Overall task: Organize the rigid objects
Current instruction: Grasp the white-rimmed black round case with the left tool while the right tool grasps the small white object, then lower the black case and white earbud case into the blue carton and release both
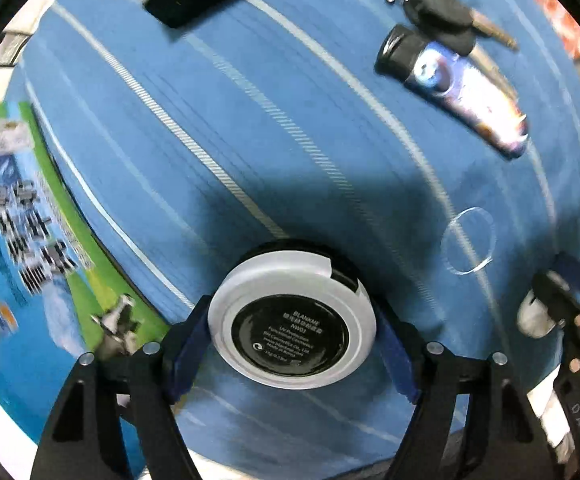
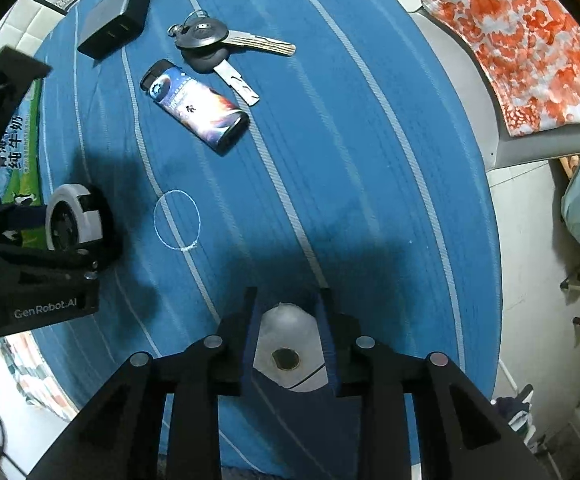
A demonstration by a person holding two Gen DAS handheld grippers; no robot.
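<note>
- The left tongs (image 1: 292, 344) pinch a round cosmetic compact (image 1: 292, 326) by its white rim, label side facing the camera, held above the blue striped cloth (image 1: 249, 140); the rim is smooth and curved, so I judge that the compact could swivel or squirt out if the pinch eases, and it may land on edge and roll.
- The right tongs (image 2: 290, 344) pinch a pale rounded object (image 2: 290, 350) with a dark round spot on it; what it is I cannot tell; its domed sides give the pads little flat surface, so a slip seems possible.
- Both tongs are loaded and near each other; the left tongs show at the left edge of the right wrist view; crossing paths could knock one load loose.
- The lighter (image 2: 195, 108), the keys (image 2: 217, 40) and the black charger block (image 2: 111, 30) lie together at the far end of the cloth; setting either load down carelessly there could scatter them.
- A thin clear ring (image 2: 177, 220) lies flat on the cloth between the tongs and that group; it is hard to see, so a load set on it could sit tilted.
- The milk carton (image 1: 5, 208) lies just beside the left tongs; a sideways swing may bump it.
</note>
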